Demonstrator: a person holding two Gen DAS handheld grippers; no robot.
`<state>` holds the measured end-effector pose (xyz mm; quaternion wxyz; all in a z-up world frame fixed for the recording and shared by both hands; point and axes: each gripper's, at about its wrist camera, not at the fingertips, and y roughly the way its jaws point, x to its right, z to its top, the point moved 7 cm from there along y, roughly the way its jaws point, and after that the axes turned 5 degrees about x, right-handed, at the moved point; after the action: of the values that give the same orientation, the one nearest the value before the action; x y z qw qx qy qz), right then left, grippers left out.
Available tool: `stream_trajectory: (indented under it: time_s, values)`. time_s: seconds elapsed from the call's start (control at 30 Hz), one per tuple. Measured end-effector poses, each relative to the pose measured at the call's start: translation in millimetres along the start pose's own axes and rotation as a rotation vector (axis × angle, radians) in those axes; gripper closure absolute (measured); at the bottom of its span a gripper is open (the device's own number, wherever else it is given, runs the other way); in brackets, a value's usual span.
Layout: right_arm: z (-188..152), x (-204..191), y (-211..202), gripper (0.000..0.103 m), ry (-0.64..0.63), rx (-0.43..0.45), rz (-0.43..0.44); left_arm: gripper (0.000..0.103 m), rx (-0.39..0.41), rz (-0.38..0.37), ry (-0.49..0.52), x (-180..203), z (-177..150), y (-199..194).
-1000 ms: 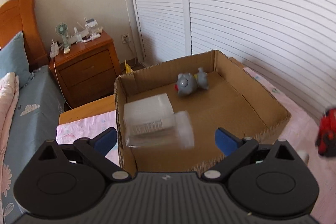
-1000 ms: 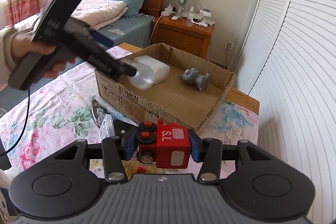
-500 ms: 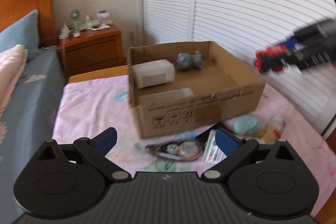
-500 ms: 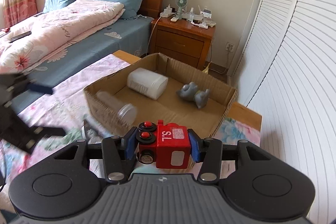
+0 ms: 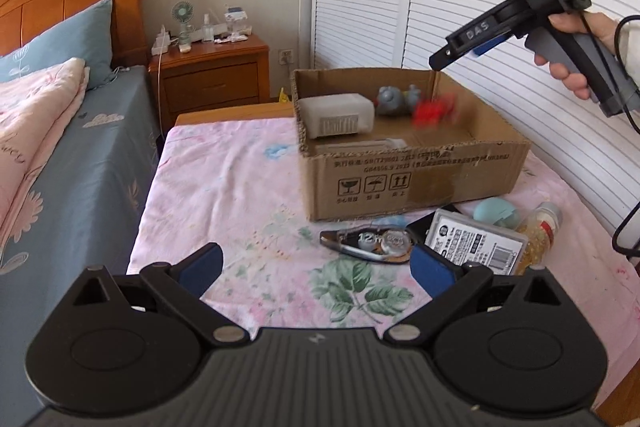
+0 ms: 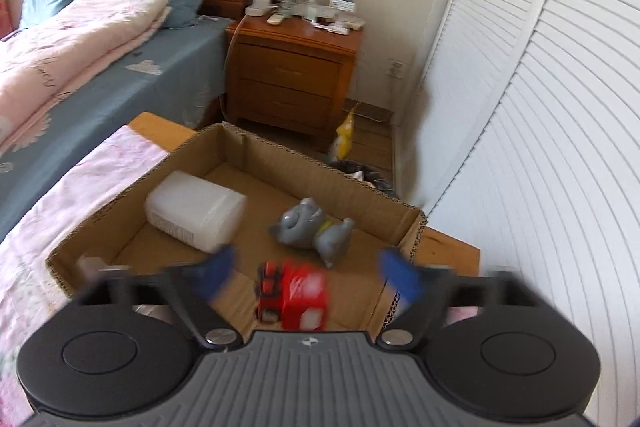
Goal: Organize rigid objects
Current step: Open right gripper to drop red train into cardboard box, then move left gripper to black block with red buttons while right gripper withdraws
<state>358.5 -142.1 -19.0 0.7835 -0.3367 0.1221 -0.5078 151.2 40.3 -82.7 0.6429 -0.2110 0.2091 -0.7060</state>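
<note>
Bedroom, floral-sheeted table (image 5: 240, 187) | cardboard box (image 5: 416, 179) holds white container (image 6: 196, 213), grey figurine (image 6: 312, 231) | right gripper (image 6: 304, 277) jaws just opened wide, red toy truck (image 6: 296, 301) blurred, loose between them over box | left gripper (image 5: 316, 267) apart, empty, near tape dispenser (image 5: 370, 243)

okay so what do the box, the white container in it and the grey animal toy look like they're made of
Box: brown corrugated cardboard, matte; fluted cut edges show along the rim. White container: looks like translucent frosted plastic, slightly glossy, with a printed label on one side. Grey animal toy: probably moulded plastic or vinyl, smooth with a soft sheen; the look alone doesn't settle which.
</note>
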Motion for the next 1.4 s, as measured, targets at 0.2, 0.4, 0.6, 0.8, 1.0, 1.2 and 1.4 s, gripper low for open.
stream_trajectory:
  time_s: [0.2,0.4,0.6,0.8,1.0,1.2,1.4]
  values:
    - [-13,-9,-20,0.002,0.016,0.006,0.003,0.004,-0.017,0.005,0.004,2,-4,-1]
    - [-35,-14,-47,0.000,0.057,-0.021,-0.018,0.004,-0.019,-0.013,0.033,15,-6,-7]
    - [-76,-23,-72,0.000,0.105,-0.052,-0.029,0.003,-0.033,-0.033,0.073,30,-12,-14]
    - [-132,-34,-99,0.000,0.149,-0.072,-0.081,0.003,-0.052,-0.060,0.114,46,-20,-21]
    - [-196,-41,-124,0.000,0.303,-0.066,-0.141,0.003,-0.073,-0.091,0.189,67,-32,-25]
    - [-240,-48,-138,0.000,0.362,-0.082,-0.166,0.003,-0.066,-0.202,0.239,95,-44,-41]
    - [-254,-46,-146,0.000,0.377,-0.079,-0.176,0.003,-0.079,-0.277,0.279,122,-57,-39]
